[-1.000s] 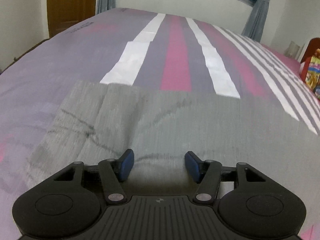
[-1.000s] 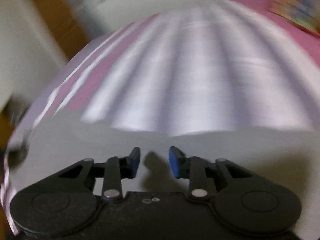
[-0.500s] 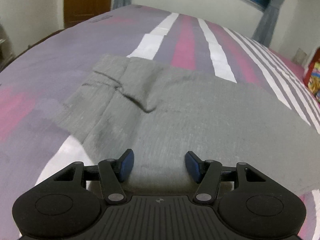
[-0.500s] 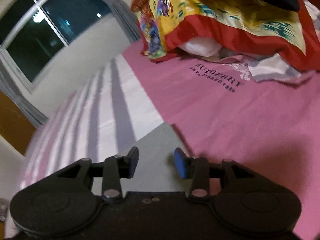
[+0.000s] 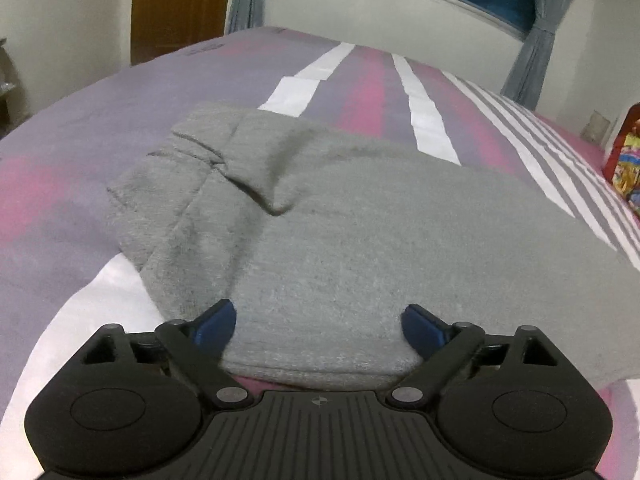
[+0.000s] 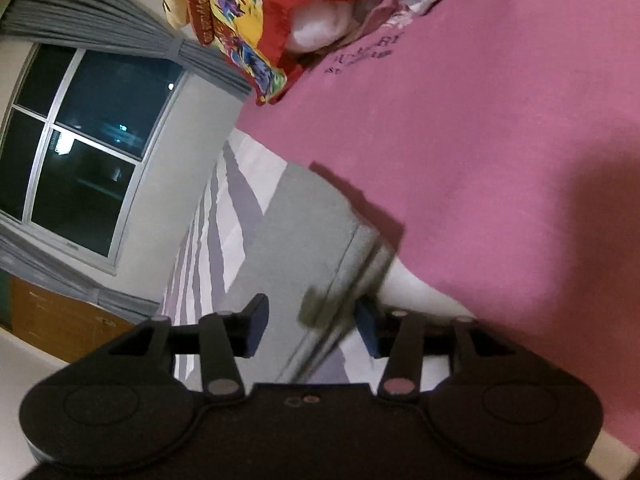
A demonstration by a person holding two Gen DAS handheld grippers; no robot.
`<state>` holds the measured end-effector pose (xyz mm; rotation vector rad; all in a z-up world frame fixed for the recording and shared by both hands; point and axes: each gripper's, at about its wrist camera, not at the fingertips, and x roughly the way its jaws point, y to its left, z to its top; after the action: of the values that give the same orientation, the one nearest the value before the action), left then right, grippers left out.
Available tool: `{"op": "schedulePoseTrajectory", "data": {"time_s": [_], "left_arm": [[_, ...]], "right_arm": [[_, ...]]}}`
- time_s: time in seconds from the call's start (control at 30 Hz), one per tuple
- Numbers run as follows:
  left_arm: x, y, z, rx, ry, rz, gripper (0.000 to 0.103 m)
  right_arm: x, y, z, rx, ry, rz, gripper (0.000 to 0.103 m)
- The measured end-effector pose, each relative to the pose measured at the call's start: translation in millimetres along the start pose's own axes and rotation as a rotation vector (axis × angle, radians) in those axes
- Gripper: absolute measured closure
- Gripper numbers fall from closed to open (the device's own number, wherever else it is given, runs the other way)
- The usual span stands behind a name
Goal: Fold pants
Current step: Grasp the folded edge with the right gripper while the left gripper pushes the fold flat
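Note:
Grey pants [image 5: 360,220] lie flat on the striped bed sheet [image 5: 60,184], with a crease and folds at their far left end. My left gripper [image 5: 320,326] sits low over their near edge. Its jaws are opening wide, with the fabric's edge between them and untouched by the pads. In the right wrist view the picture is rolled. A hemmed end of the pants [image 6: 308,240] runs in between the fingers of my right gripper [image 6: 312,328]. Those jaws are opening too, with the hem in the gap and clear space at each pad.
A red and yellow patterned blanket [image 6: 240,20] is heaped on the pink part of the sheet [image 6: 500,160], and also shows at the right edge of the left wrist view [image 5: 624,160]. A window with grey curtains [image 6: 80,140] and a brown door [image 5: 176,4] stand beyond the bed.
My left gripper's jaws have spread much wider and it has drawn back towards the pants' near edge. The right gripper has rolled, swung to the pants' hemmed end and widened its jaws.

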<state>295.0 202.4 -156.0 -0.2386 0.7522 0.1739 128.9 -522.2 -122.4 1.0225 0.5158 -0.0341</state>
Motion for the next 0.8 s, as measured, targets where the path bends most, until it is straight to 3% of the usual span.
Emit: {"op": "schedulePoseTrajectory", "data": {"time_s": [0.07,0.1,0.27,0.33,0.43,0.57,0.73,0.8], "left_arm": [[0,0,1,-0.014,0.002,0.006,0.012],[0,-2,1,-0.008,0.006,0.013,0.012],[0,-4,2,0.001,0.012,0.023,0.012],[1,-6,3,0.010,0.017,0.028,0.012],[3,-6,5,0.017,0.031,0.035,0.012],[0,-5,8,0.028,0.029,0.037,0.012],[-26,18,4,-0.042,-0.093,0.065,0.012],[-26,30,6,-0.050,-0.074,0.154,0.012]], "right_arm": [[6,15,6,-0.070,0.005,-0.021,0.089],[3,27,9,-0.115,-0.006,-0.007,0.091],[-32,65,14,-0.244,-0.125,0.140,0.092],[-29,47,15,-0.221,-0.125,0.096,0.092],[14,3,13,-0.104,0.042,-0.130,0.093],[9,1,5,-0.101,-0.008,-0.105,0.092],[6,0,4,-0.112,0.004,-0.089,0.092],[5,-2,3,-0.114,0.009,-0.086,0.092]]}}
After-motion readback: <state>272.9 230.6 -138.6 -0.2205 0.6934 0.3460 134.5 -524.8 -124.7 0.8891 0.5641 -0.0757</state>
